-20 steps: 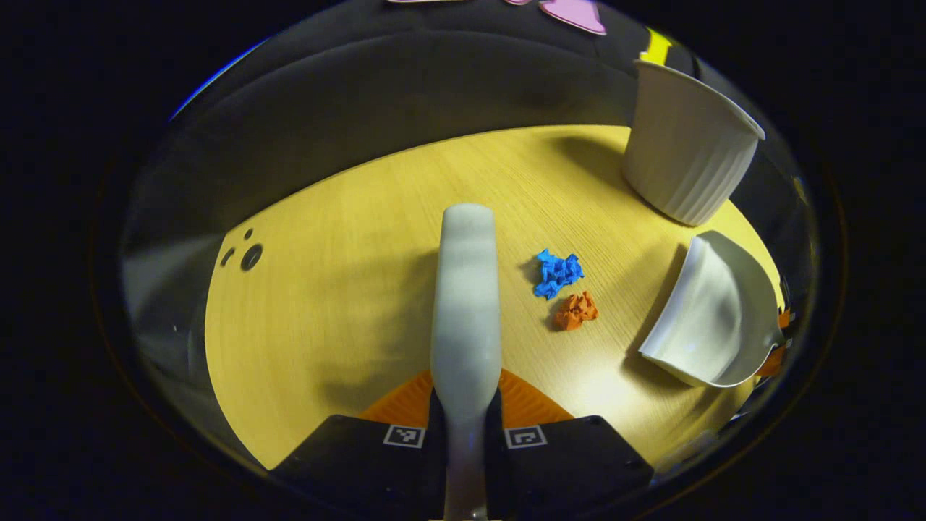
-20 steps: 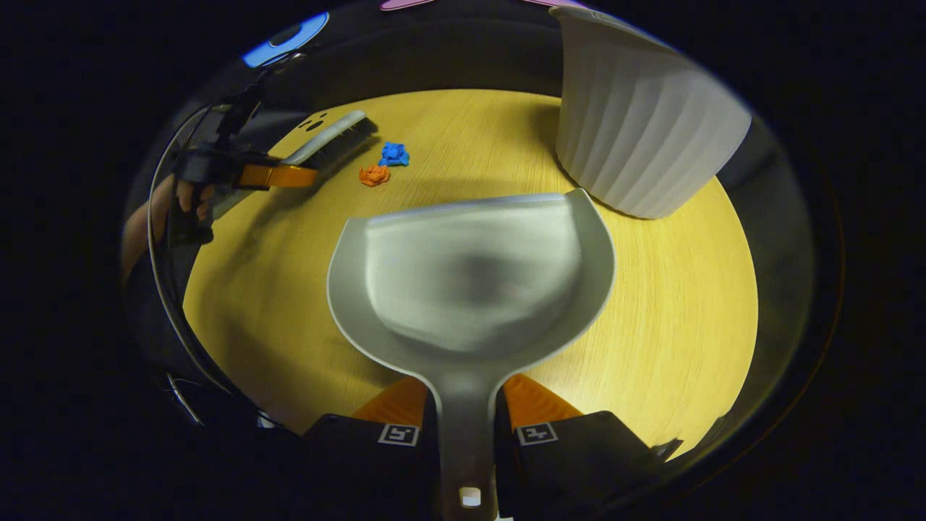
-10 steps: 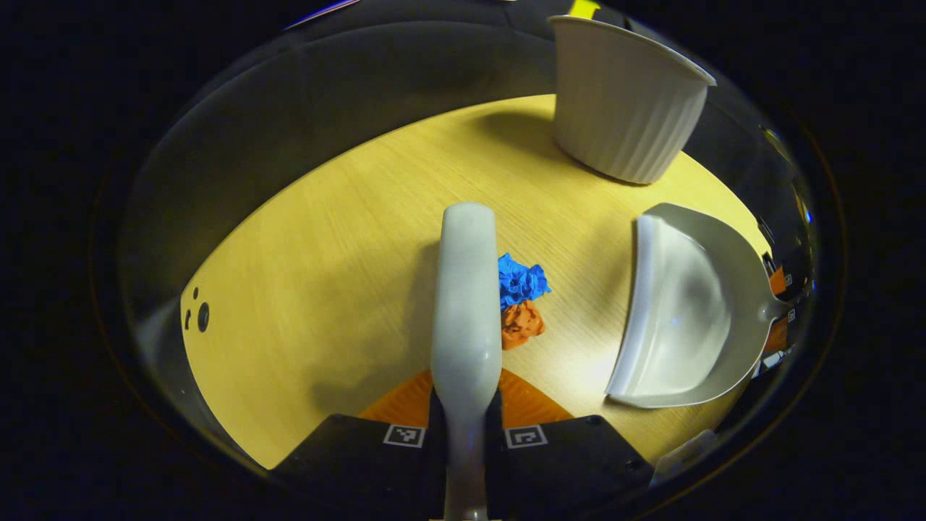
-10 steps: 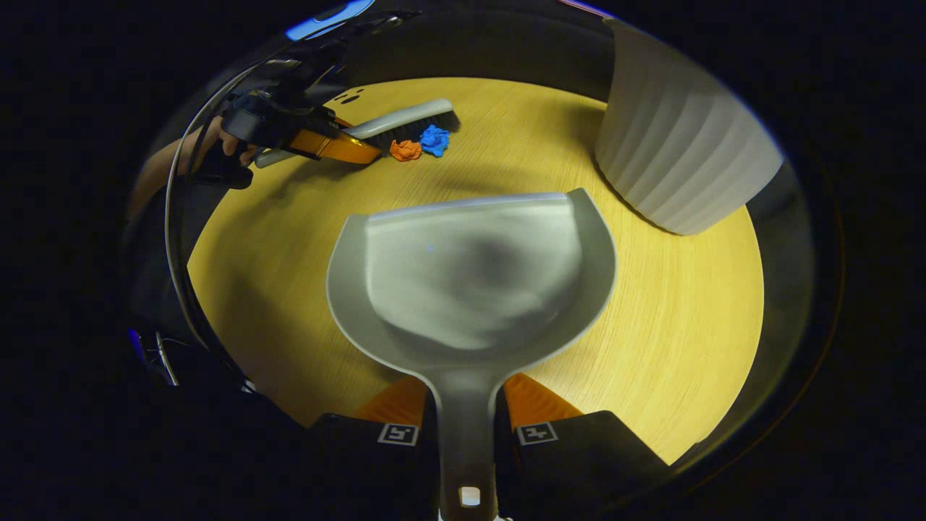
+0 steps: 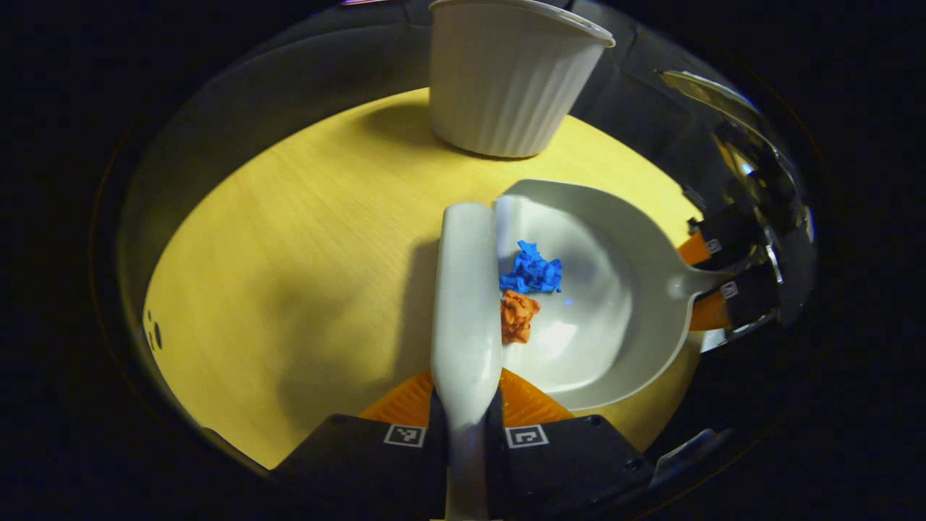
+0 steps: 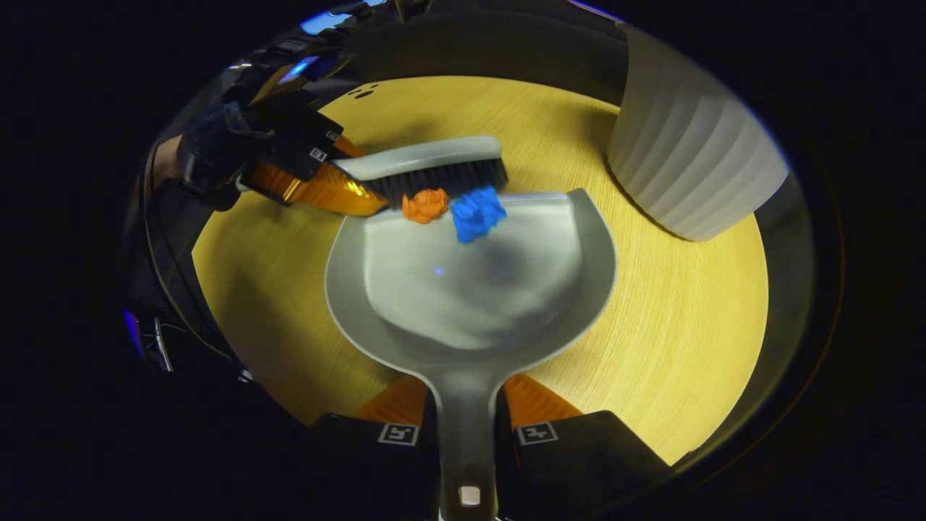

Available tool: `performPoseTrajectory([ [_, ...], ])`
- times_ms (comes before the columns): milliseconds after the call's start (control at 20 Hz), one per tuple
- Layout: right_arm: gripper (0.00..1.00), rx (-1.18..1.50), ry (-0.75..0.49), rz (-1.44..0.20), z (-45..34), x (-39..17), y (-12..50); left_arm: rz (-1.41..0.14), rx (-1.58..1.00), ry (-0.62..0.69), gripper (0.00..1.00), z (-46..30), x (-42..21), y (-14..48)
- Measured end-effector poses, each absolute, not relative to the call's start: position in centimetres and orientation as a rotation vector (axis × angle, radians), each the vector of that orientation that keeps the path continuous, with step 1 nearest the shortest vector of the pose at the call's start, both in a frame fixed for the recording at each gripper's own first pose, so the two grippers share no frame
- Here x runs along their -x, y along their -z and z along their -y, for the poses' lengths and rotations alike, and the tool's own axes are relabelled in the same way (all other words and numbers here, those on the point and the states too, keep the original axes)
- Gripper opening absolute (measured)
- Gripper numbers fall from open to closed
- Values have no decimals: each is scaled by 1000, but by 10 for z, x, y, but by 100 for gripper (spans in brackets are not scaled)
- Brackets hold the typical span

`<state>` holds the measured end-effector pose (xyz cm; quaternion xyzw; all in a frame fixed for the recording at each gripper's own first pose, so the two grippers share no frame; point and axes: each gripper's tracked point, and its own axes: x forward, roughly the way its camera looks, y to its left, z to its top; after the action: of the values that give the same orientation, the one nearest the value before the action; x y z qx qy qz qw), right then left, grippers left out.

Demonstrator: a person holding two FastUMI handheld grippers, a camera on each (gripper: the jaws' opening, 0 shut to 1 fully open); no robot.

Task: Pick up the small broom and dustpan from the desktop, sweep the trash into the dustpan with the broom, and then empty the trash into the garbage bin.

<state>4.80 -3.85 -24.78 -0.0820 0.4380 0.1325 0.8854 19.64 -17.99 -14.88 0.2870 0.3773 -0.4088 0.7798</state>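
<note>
L gripper (image 5: 466, 427) has its fingers clamped on the broom (image 5: 466, 289) handle, which runs fwd between them in the left gripper view; in the right gripper view the same gripper (image 6: 318, 170) sits at the worktop's (image 6: 687, 304) far-left side w/ a hand (image 6: 170, 155) behind it, brush head (image 6: 434, 166) bristles-down at the dustpan's front lip. R gripper (image 6: 466, 434) fingers are clamped on the dustpan (image 6: 470, 289) handle, pan reaching fwd over the worktop; in the left gripper view this gripper (image 5: 712, 278) shows at the worktop's (image 5: 289, 253) right edge, gripping the handle stub, pan (image 5: 629, 289) mouth facing the broom. Blue paper wad (image 5: 532, 269) & orange paper wad (image 5: 517, 317) lie just inside the pan's open lip, touching or nearly touching each other, right against the bristles; in the right gripper view blue wad (image 6: 476, 212) sits on the lip, orange wad (image 6: 425, 205) beside it toward the L gripper, at the lip's edge. Can't tell if the pan lip is flat on the worktop. White ribbed garbage bin (image 5: 510, 79) stands upright near the worktop's far edge, beyond the pan, apart from it; in the right gripper view the bin (image 6: 687, 152) is at the far-right, near the pan's right corner but not touching.
</note>
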Motion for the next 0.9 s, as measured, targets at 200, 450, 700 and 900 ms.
performPoseTrajectory([
  [200,34,163,-255,-897,39,-38,247,-811,-599,910,26,184,-167,154],
  [450,34,158,-235,-882,37,-16,240,-715,-469,752,26,163,-153,135],
  [700,34,88,-162,-840,48,9,207,-641,-353,568,25,87,-139,133],
  [900,34,121,-116,-822,56,32,178,-620,-273,460,26,22,-137,141],
])
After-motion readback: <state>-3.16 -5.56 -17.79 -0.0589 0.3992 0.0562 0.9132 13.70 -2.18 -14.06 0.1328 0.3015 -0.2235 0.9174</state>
